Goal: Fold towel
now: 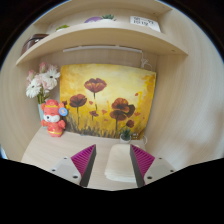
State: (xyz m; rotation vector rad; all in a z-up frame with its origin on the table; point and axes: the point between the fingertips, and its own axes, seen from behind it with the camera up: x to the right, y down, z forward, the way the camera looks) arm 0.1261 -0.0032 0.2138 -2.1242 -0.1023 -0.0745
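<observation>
A white towel (120, 165), folded into a small thick stack, lies on the pale tabletop (50, 150). My gripper (113, 148) is open, with its magenta pads (84, 160) spread wide. The towel rests on the table between the fingers, close to the right finger and with a gap at the left one. Its near end is hidden below the fingers.
A yellow painting of red poppies (108, 100) leans against the wall just beyond the towel. An orange toy figure (53, 118) and pale flowers (42, 82) stand to its left. A curved shelf (100, 38) with small items hangs above.
</observation>
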